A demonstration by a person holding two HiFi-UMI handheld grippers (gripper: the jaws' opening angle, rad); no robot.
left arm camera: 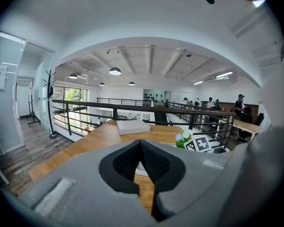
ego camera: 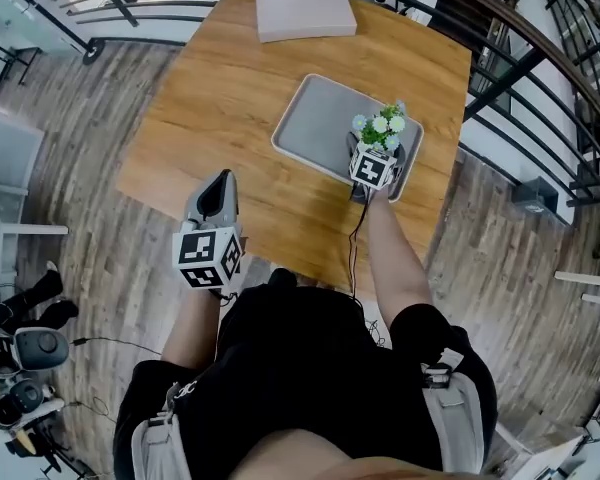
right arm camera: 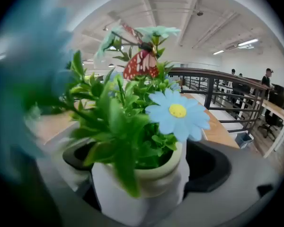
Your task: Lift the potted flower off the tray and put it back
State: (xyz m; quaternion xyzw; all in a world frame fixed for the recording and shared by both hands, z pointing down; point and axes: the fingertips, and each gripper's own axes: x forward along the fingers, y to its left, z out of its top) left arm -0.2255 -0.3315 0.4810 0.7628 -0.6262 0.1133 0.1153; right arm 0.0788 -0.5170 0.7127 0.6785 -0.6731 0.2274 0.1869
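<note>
We see the right gripper (ego camera: 377,154) at the near right corner of the tray (ego camera: 315,118), jaws spread about pot-wide and pressed on the white pot of the potted flower (ego camera: 383,126). The left gripper (left arm camera: 141,161) has its jaws together with nothing between them, held off the near left edge of the table (ego camera: 230,98). We judge the grasp is made. We can't tell if the pot is clear of the tray. Setting it back down is not yet done.
</note>
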